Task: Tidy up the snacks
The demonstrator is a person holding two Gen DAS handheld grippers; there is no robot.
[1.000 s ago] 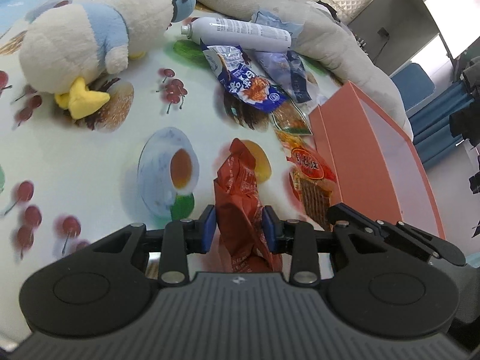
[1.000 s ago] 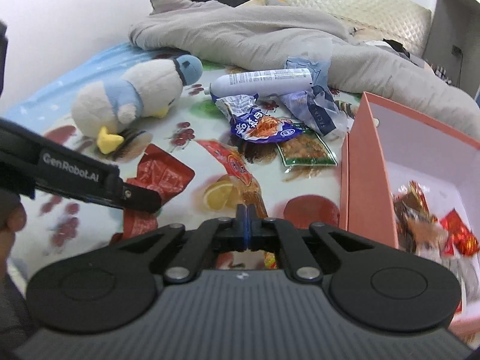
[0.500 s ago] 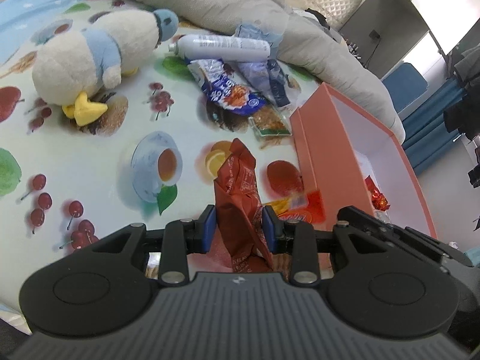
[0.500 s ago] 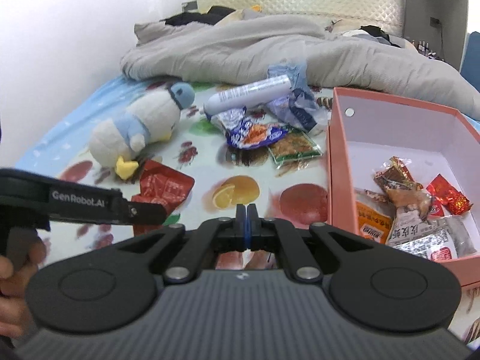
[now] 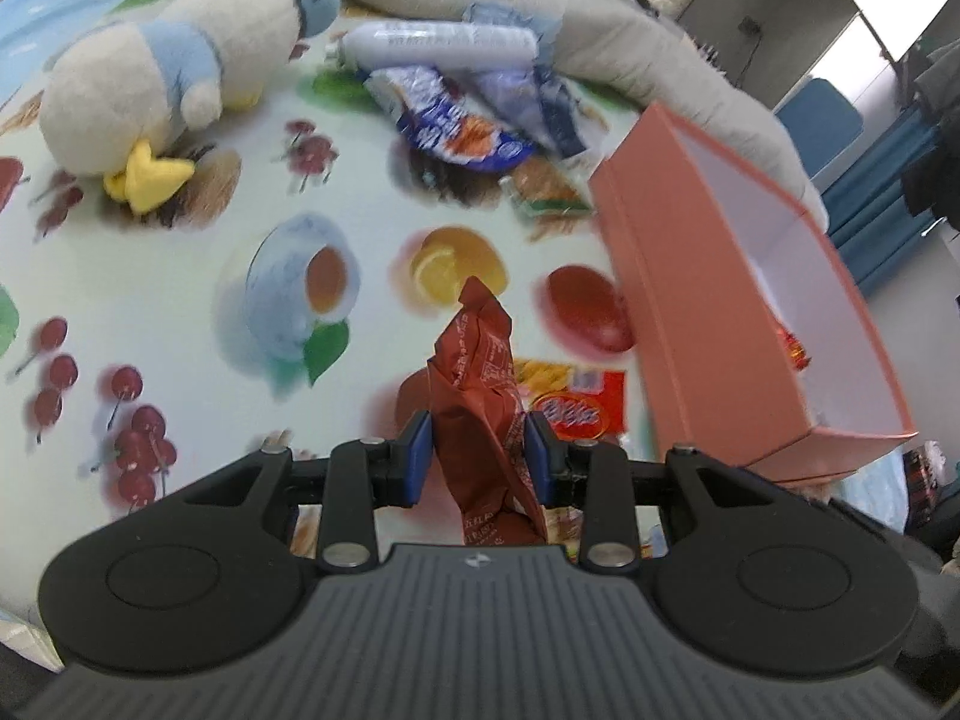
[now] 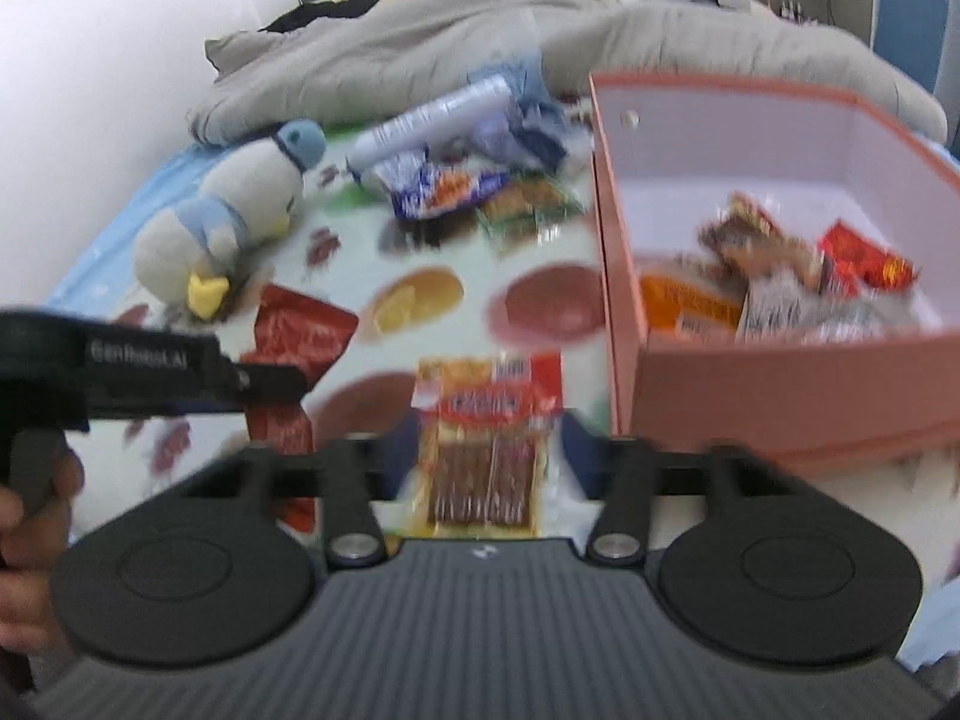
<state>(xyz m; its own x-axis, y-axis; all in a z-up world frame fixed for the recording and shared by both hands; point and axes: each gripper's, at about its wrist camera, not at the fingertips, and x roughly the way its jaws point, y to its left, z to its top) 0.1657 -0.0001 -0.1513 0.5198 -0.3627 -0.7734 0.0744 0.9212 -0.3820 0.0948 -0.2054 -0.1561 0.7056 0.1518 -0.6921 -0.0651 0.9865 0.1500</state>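
My left gripper (image 5: 478,457) is shut on a dark red snack bag (image 5: 480,384) and holds it above the printed sheet, left of the pink box (image 5: 708,324). That bag and gripper also show in the right wrist view (image 6: 300,336). My right gripper (image 6: 486,450) is open, its fingers on either side of a red and yellow snack pack (image 6: 486,444) lying flat on the sheet; that pack also shows in the left wrist view (image 5: 570,408). The pink box (image 6: 780,378) holds several snacks (image 6: 780,276).
A plush penguin (image 5: 174,78) lies at the far left. A white bottle (image 5: 438,45), a blue snack bag (image 5: 456,126) and a green pack (image 5: 546,192) lie at the far side. A grey blanket (image 6: 480,42) is piled behind.
My right gripper has opened and now straddles the red and yellow pack. My left gripper still holds the red bag and has shifted nearer the box. Both views are blurred by motion.
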